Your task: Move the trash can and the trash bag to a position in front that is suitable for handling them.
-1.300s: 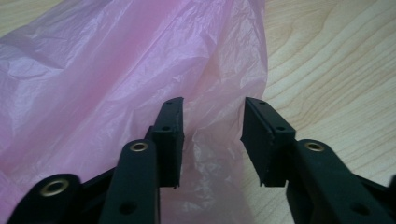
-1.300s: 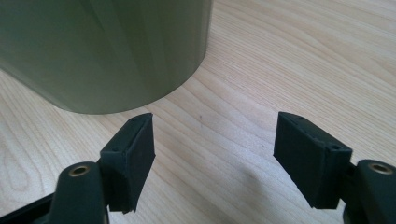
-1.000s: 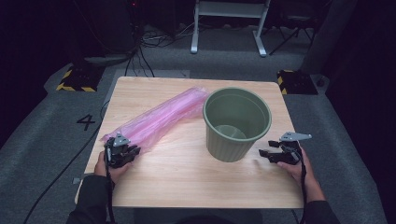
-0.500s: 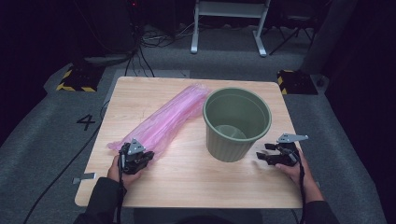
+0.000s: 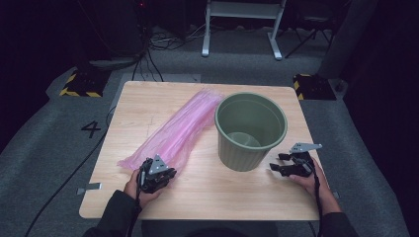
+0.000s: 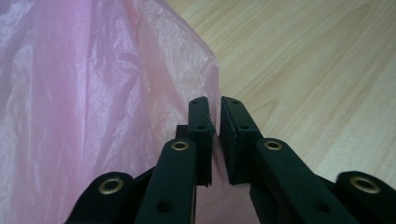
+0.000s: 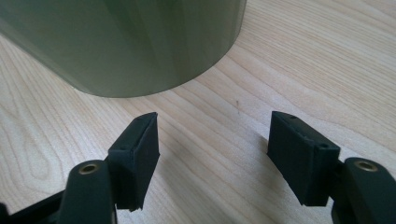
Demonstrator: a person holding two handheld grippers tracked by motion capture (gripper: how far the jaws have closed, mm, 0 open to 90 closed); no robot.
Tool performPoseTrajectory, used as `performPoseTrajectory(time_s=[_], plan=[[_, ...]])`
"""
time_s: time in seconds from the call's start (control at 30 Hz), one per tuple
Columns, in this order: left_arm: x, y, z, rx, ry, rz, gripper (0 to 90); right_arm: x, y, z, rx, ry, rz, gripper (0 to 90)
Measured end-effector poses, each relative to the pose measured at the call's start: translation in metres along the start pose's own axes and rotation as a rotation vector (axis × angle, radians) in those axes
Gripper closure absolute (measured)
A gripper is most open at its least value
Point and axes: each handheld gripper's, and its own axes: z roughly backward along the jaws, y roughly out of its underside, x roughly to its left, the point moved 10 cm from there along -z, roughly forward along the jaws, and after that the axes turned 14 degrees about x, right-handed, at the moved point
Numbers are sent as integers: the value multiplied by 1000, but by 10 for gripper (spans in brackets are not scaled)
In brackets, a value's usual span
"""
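High view, and the pink plastic bag [image 5: 180, 129] lies stretched out flat across the wooden table [image 5: 237, 197], running from the far middle back toward the near left corner, just beside the green bin [image 5: 251, 129] that stands upright right of centre. The left gripper [image 5: 159, 174] sits at the bag's near end, held in the person's left hand [image 5: 136, 185], while the right gripper [image 5: 280, 164] rests low on the table just to the right of the bin's base, not touching it. Over to the left gripper view: the two black jaws are pressed nearly together, having just been closing, and a thin fold of the pink film's edge is pinched between the pads [image 6: 201, 126], the rest of the bag billowing up to the left with bare wood to the right. Right gripper view now: jaws spread wide, nothing between them but table grain, the bin's ribbed green wall [image 7: 126, 42] rising close ahead.
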Motion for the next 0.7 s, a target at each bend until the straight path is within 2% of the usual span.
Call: performPoseTrajectory(time_s=[0.23,0.7], plan=[[-17,-6,-11,29,33,-42,844,0,-1,0,-3,-10,-4,339],[-53,-20,-16,28,81,-115,813,0,1,0,-7,-20,-5,339]])
